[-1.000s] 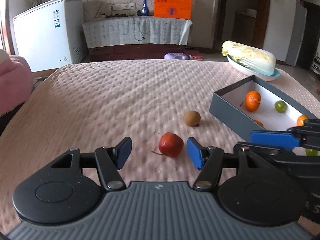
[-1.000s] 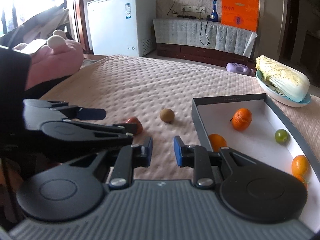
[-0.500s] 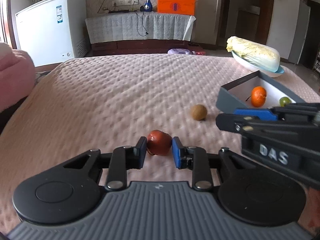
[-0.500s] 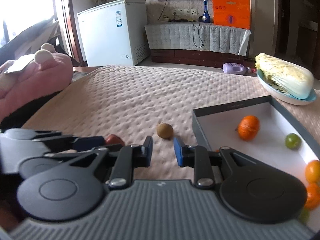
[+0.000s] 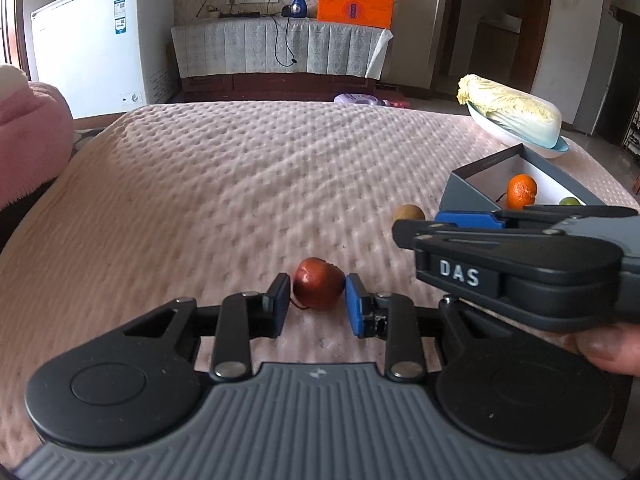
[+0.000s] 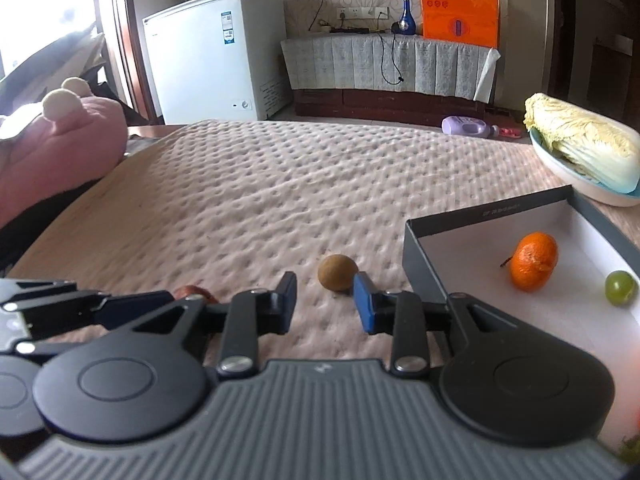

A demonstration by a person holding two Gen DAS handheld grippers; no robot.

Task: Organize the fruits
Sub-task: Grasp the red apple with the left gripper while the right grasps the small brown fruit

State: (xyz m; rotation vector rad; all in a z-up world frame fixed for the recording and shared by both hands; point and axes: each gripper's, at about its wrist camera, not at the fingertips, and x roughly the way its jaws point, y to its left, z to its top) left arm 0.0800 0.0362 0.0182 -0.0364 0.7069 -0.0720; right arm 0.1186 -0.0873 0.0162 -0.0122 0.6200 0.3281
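The left gripper [image 5: 318, 304] is closed on a small dark-red round fruit [image 5: 319, 289], whose sides meet the two blue pads at their tips while its thin stem trails down toward the pink dimpled quilted cover [image 5: 240, 184] beneath it; whether the fruit rests on the cover or is just clear of it cannot be told. In the right wrist view only a sliver of that red fruit [image 6: 192, 292] shows above the left gripper's dark fingers [image 6: 132, 304]. The right gripper [image 6: 325, 300] has its fingers spread apart with nothing held, and a small brown round fruit [image 6: 338, 278] lies on the cover just beyond the tips, nearer the right-hand blue pad than the left one and seeming not to touch either. Just right of the brown fruit stands an open grey cardboard box with a white inside [image 6: 424, 256], holding a stemmed orange mandarin [image 6: 534, 262] and a small green round fruit [image 6: 620, 288] well apart on its floor. Beyond the box a pale napa cabbage [image 6: 580, 144] lies in a white oval dish [image 6: 560, 168] at the cover's far right edge. In the left wrist view the right gripper [image 5: 472, 220] crosses in from the right, partly hiding the brown fruit [image 5: 408, 213] and the box [image 5: 464, 196].
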